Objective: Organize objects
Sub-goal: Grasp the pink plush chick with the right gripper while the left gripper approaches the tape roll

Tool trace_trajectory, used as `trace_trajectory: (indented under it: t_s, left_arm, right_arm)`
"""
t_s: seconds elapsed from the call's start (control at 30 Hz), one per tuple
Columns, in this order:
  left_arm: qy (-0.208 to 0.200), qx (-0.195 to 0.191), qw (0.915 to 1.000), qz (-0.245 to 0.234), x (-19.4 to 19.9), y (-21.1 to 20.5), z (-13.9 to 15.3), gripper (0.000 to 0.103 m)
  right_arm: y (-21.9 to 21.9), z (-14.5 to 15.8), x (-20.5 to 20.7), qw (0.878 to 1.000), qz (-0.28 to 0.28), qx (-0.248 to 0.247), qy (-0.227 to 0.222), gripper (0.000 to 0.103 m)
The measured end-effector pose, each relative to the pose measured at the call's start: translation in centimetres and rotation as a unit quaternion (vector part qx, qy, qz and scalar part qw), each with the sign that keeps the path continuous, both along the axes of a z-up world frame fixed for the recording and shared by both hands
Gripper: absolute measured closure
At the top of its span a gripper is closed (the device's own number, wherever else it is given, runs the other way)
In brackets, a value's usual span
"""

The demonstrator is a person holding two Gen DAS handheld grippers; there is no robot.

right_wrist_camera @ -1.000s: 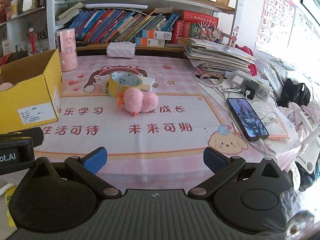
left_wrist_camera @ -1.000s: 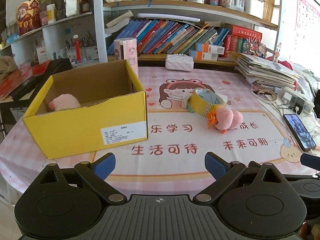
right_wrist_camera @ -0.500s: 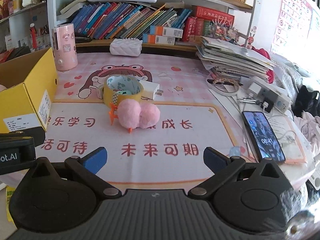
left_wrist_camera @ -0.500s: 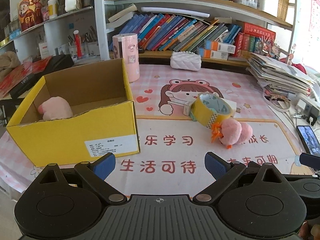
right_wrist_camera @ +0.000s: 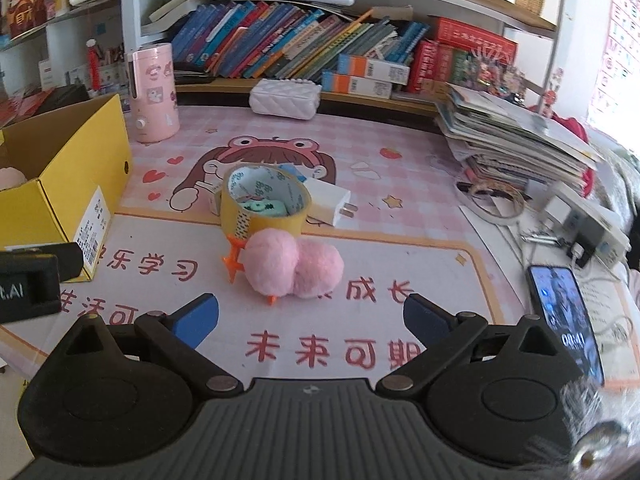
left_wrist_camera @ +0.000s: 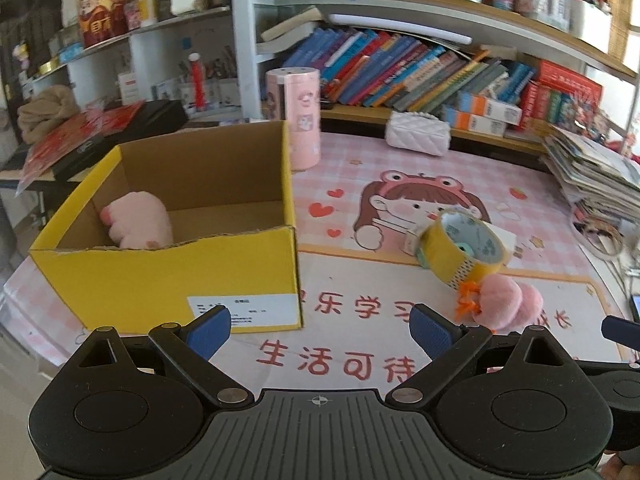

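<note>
We take the yellow cardboard box (left_wrist_camera: pixel 180 280) as our landmark; it stands open-topped on the pink worktop (left_wrist_camera: pixel 360 360). Inside it, against its left wall, we see a pink plush paw (left_wrist_camera: pixel 138 220). To the right of the box, well apart from it, a roll of yellow tape (right_wrist_camera: pixel 266 204) lies tilted, propped on a white charger plug (right_wrist_camera: pixel 330 202). Touching the tape on its near side is a pink plush toy (right_wrist_camera: pixel 294 268) with orange feet. Behind the box stands a pink cylinder (left_wrist_camera: pixel 298 116). Far to the box's right a phone (right_wrist_camera: pixel 566 316) lies at the worktop edge. Our left hand-held gripper (left_wrist_camera: pixel 320 328) is released, its jaws spread wide, just before the box's front wall. Our right hand-held gripper (right_wrist_camera: pixel 310 318) is likewise released and empty, jaws wide, just short of the plush toy.
</note>
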State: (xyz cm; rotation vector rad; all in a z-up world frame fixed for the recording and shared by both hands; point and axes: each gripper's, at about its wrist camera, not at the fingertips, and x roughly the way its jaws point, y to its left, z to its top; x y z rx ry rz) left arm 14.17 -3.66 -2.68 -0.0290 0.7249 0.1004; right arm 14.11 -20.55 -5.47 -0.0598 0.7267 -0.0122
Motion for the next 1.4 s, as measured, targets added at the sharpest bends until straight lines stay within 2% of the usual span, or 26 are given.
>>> trace_trajectory:
  t_s: [0.17,0.3,0.47,0.67,0.77,0.8,0.87,0.93,1.07,1.17,1.3,1.4]
  left_arm:
    - [0.008,0.000,0.9998,0.021,0.4,-0.1,-0.4,0.005]
    - [0.013,0.002,0.9995,0.028,0.5,-0.3,-0.8,0.005]
    - [0.018,0.002,0.9991,0.038,0.8,-0.2,-1.0,0.005]
    - [0.021,0.007,0.9985,0.049,1.1,-0.1,-1.1,0.005]
    - [0.024,0.004,0.9983,0.052,1.3,-0.1,-1.2,0.005]
    - [0.025,0.003,0.9984,0.051,1.4,-0.2,-1.2,0.005]
    - [0.026,0.001,0.9986,0.045,1.6,-0.5,-1.2,0.005]
    - [0.025,0.000,0.9990,0.036,1.8,-1.0,-1.3,0.005]
    - [0.021,-0.008,0.9997,0.009,2.7,-2.7,-1.5,0.005]
    - [0.020,-0.019,0.9995,-0.017,4.0,-4.4,-1.7,0.005]
    - [0.017,-0.017,0.9983,-0.053,6.3,-7.1,-2.0,0.005]
    - [0.019,-0.005,0.9966,-0.079,8.4,-9.4,-2.7,0.005]
  right_arm:
    - [-0.3,-0.4,1.0,1.000,0.020,0.000,0.003,0.008]
    - [-0.6,-1.3,2.0,0.999,0.028,0.008,0.026,0.017]
    - [-0.5,-2.0,3.5,0.999,0.045,0.003,0.026,0.017]
    - [1.1,-3.5,5.9,0.989,0.121,-0.087,0.023,0.017]
    - [2.1,-4.7,6.4,0.974,0.182,-0.134,0.026,0.018]
    - [2.5,-5.1,6.3,0.968,0.195,-0.157,0.018,0.020]
    - [2.7,-5.5,6.3,0.959,0.210,-0.189,0.001,0.033]
    - [2.2,-5.4,6.3,0.958,0.217,-0.188,0.000,0.037]
    - [0.2,-4.5,5.6,0.963,0.203,-0.177,-0.006,0.037]
    - [-1.8,-3.7,4.9,0.970,0.168,-0.174,-0.007,0.037]
    - [-5.6,-2.0,4.9,0.988,0.098,-0.122,-0.003,0.037]
    - [-7.6,-0.6,4.9,0.993,0.061,-0.099,-0.016,0.037]
